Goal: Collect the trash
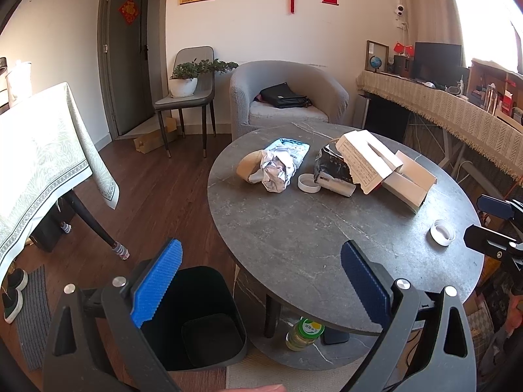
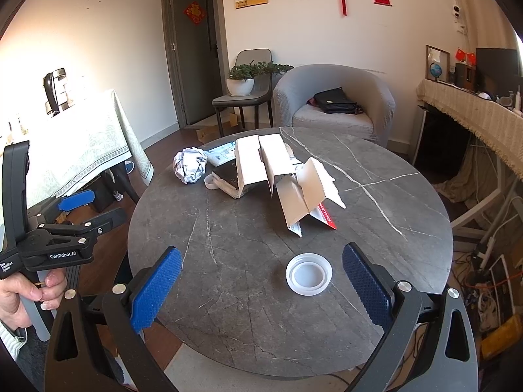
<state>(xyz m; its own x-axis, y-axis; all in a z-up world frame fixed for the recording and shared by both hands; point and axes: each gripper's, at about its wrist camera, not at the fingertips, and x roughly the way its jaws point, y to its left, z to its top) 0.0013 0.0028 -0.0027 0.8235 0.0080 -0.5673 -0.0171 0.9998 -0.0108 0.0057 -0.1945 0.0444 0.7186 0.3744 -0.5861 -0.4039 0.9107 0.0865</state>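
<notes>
- Trash lies on the round grey table (image 2: 408,202): a white lid (image 2: 309,273) near its front edge, a torn white carton (image 2: 304,192) at its middle, a dark torn box (image 2: 228,179) touching the carton's far-left side, a second lid (image 1: 309,183) just beside that box, and a crumpled paper ball (image 2: 190,165) toward the table's far-left edge.
- A pale printed pouch (image 1: 289,150) sits behind the ball.
- Right gripper (image 2: 261,285) is spread wide and holds nothing; the near lid lies between its blue pads, closer to the right one, touching neither.
- Left gripper (image 1: 261,281) is also spread wide and empty, over the table's front-left edge.
- A black bin (image 1: 209,313) stands on the floor just left of the table; a green-capped jar (image 1: 304,333) sits on the shelf under it.
- Beyond the table stand a grey armchair (image 1: 287,98) and a chair with a potted plant (image 1: 186,78).
- The left gripper's body reads "GenRobot.AI"; print on the carton is too small to read.
</notes>
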